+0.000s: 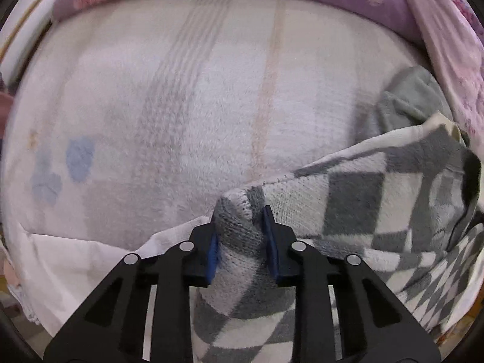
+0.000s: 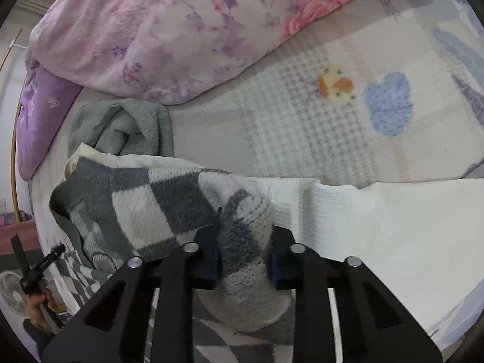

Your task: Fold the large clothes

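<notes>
Left gripper (image 1: 240,242) and right gripper (image 2: 245,251) each pinch a bunched corner of the grey-and-white checked garment (image 1: 357,199), held over the patterned bedspread (image 1: 181,106). Risk: thick knit slips from either pinch, or drags the grey cloth (image 2: 127,124) lying behind.

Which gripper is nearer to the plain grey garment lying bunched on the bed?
Right, judging tentatively. The right gripper, clamped on the checkered sweater, has the grey garment just beyond the sweater. From the left gripper, the garment lies far off to the right.
</notes>
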Motion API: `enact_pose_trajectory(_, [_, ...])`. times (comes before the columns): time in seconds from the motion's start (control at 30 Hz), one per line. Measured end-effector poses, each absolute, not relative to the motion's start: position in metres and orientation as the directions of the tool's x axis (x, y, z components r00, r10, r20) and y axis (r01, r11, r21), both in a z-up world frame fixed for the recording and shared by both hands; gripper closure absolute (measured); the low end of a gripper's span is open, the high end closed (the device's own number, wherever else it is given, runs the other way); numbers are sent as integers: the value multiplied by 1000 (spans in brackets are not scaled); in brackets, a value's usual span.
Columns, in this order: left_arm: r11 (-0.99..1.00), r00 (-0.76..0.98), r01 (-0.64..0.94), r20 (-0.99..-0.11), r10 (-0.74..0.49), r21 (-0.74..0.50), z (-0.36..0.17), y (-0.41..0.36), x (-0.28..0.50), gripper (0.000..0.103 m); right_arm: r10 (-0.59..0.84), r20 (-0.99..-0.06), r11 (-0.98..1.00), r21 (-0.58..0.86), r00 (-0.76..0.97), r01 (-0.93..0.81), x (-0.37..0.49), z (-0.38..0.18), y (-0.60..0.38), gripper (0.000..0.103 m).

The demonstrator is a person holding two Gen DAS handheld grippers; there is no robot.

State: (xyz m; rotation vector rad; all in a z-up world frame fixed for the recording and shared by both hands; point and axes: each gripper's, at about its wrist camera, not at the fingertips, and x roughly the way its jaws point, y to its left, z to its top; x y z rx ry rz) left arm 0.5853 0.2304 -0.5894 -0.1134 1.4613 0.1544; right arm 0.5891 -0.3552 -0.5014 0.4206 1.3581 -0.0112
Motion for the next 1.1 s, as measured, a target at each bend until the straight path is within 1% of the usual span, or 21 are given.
enact_pose_trajectory(0.13, [985,198,-169,-980,18,-16,-546,226,568,81,214,-928,942,279,304,188,568,-468,-350,85])
enact_pose_trajectory(0.2, [986,239,-163,-971,6,-34,-525,223,553,82,235,-905,935,310,355,170,552,-449,-350,85])
enact_pose_trajectory(0.27, [985,286,-164,-958,-11,-60,-497,223,530,82,259,-877,932,337,405,134,529,-428,-351,85])
enact_pose_trajectory(0.33, [986,322,-161,-947,6,-49,-470,218,503,83,284,-856,928,358,432,99,509,-413,-348,86])
enact_pose_trajectory(0.5, [972,370,-215,-929,-7,-92,-429,215,424,84,346,-805,915,403,481,17,440,-371,-352,86])
enact_pose_trajectory(0.53, [970,375,-229,-927,6,-86,-422,214,404,85,351,-802,914,405,484,8,431,-366,-350,86])
enact_pose_trajectory(0.57, [968,376,-238,-926,23,-73,-417,214,387,98,357,-797,914,407,486,-4,412,-359,-353,86])
enact_pose_trajectory(0.6, [965,373,-261,-926,67,-35,-412,215,365,97,359,-797,913,407,486,-6,397,-353,-355,86])
enact_pose_trajectory(0.63, [957,381,-277,-924,30,-83,-408,219,341,97,369,-796,911,413,480,-16,378,-350,-357,86])
enact_pose_trajectory(0.67, [952,386,-281,-922,-4,-122,-407,220,325,97,385,-796,906,422,466,-28,361,-349,-356,86])
enact_pose_trajectory(0.77, [949,348,-289,-937,-21,-128,-416,217,275,98,376,-816,917,397,439,-48,310,-351,-347,86])
enact_pose_trajectory(0.83, [928,336,-322,-939,-74,-188,-428,218,245,98,365,-828,918,395,425,-18,273,-361,-344,86])
enact_pose_trajectory(0.9, [918,327,-335,-940,-97,-211,-439,217,226,98,367,-838,915,403,403,5,241,-377,-339,87])
enact_pose_trajectory(1.0, [923,271,-330,-956,-107,-197,-460,216,205,98,348,-871,921,387,347,47,204,-408,-329,87])
enact_pose_trajectory(1.03, [909,264,-347,-954,-143,-232,-468,220,196,98,341,-877,922,382,339,58,194,-417,-327,86])
enact_pose_trajectory(1.1, [878,262,-385,-946,-191,-284,-482,231,184,86,328,-900,926,366,286,90,178,-442,-322,84])
